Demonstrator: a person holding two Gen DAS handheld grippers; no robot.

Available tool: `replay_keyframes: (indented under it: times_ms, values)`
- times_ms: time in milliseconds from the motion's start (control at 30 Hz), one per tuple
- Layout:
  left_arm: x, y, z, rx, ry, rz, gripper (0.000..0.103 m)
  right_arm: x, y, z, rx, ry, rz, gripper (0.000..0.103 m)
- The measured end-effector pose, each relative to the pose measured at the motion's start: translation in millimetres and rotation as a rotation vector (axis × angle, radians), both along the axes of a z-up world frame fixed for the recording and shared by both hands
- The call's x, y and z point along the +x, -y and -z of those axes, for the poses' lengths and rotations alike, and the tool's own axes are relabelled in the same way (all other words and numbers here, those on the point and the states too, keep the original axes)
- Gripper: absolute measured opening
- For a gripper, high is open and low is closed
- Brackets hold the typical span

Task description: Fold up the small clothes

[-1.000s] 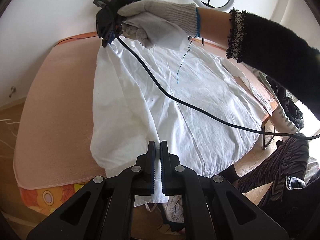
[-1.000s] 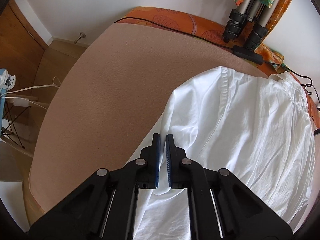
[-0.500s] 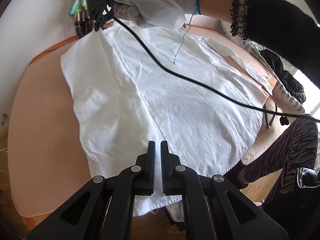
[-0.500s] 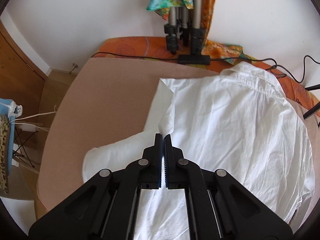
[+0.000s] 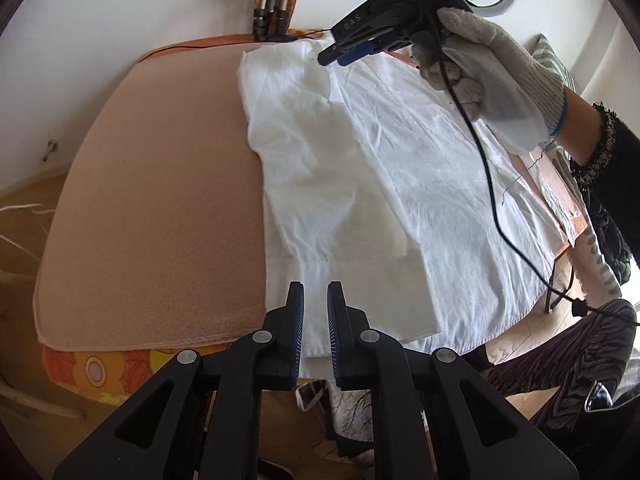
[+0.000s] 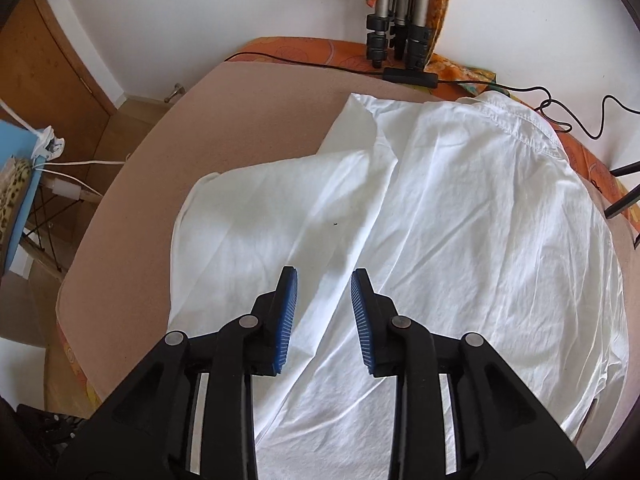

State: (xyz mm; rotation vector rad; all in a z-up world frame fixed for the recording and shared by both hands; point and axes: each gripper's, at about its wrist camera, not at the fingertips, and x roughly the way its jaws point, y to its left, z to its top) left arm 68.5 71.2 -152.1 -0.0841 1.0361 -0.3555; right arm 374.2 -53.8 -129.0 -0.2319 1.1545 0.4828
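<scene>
A white shirt (image 5: 400,168) lies spread on the tan padded table (image 5: 160,184), with its left side panel folded over onto the body; it also shows in the right wrist view (image 6: 460,220). My left gripper (image 5: 315,296) is open and empty just above the shirt's near hem. My right gripper (image 6: 324,284) is open and empty above the folded panel; it shows in the left wrist view (image 5: 340,54) over the shirt's far end, held by a gloved hand (image 5: 492,76).
A tripod (image 6: 396,40) and a power strip with cables (image 6: 408,76) stand at the table's far edge. A black cable (image 5: 500,208) hangs from the right gripper across the shirt. The table's front edge (image 5: 140,344) is near the left gripper.
Both grippers have opened and let go of the shirt. The shirt's left side now lies folded over the body. The right gripper has moved to the right.
</scene>
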Motion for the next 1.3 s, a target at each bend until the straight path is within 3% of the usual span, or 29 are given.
replay_keyframes:
  times_ms: [100,133,167,200,333,400,433,467,500,533,567,633,700,800,867,933,1033,1133,1300]
  values:
    - [7.2,24.3,-6.1,-0.068,0.007,0.045,0.013,8.1,-0.6,-0.8,-0.019,0.014,0.026,0.031]
    - [9.4,33.5,-6.1,-0.075,0.007,0.064,0.019,12.4,1.0,-1.8,-0.027,0.027,0.04,0.038]
    - [11.5,42.7,-4.6,-0.079,0.003,0.08,0.037,18.0,2.7,-3.1,-0.031,0.039,0.059,0.046]
    - [12.5,50.6,-2.8,-0.087,0.004,0.095,0.044,24.4,4.4,-3.5,-0.018,0.033,0.071,0.048]
    - [18.5,74.3,13.6,-0.026,-0.009,0.112,0.044,48.8,4.0,1.9,0.003,0.014,0.108,0.049]
    - [19.4,82.5,23.2,-0.017,-0.012,0.132,0.042,57.6,1.5,10.4,0.0,0.0,0.116,0.049]
    - [18.3,87.3,25.7,0.025,0.013,0.136,0.035,60.8,1.6,15.4,0.007,-0.016,0.12,0.044]
    - [14.2,90.3,25.4,0.066,0.043,0.141,0.011,63.2,3.1,19.7,0.011,-0.027,0.128,0.023]
    - [11.6,91.8,25.1,0.077,0.051,0.153,0.005,65.2,6.3,24.0,0.021,-0.048,0.138,0.011]
    - [9.3,90.2,23.2,0.06,0.054,0.163,0.005,66.6,11.7,27.7,0.046,-0.078,0.155,0.006]
    - [6.9,88.7,20.5,0.04,0.053,0.174,0.005,67.6,18.8,29.8,0.074,-0.096,0.178,0.006]
    - [-0.6,91.9,15.5,0.024,0.059,0.22,0.005,66.5,26.1,33.0,0.025,-0.078,0.194,0.006]
    - [-7.4,94.7,15.7,0.045,0.062,0.247,0.005,60.9,29.8,31.3,-0.034,-0.04,0.184,0.006]
    - [-17.9,95.3,16.7,0.083,0.053,0.269,0.005,52.4,36.0,15.7,-0.045,-0.008,0.178,0.006]
    - [-25.6,84.3,10.9,0.053,0.033,0.256,0.008,40.0,34.3,-1.0,-0.1,0.071,0.161,0.007]
    - [-36.1,66.3,1.5,0.033,0.046,0.211,0.008,26.5,30.3,-14.6,-0.092,0.113,0.127,0.007]
    - [-41.4,41.4,-7.4,0.017,0.078,0.123,0.008,2.3,23.0,-23.8,0.068,0.064,0.034,0.007]
    - [-32.3,37.0,-4.8,-0.005,0.068,0.093,0.008,-20.8,3.6,-12.7,0.178,-0.005,-0.05,0.008]
    - [-13.4,61.6,16.4,0.007,0.016,0.127,0.008,-25.6,-10.2,31.3,0.067,-0.085,-0.026,0.008]
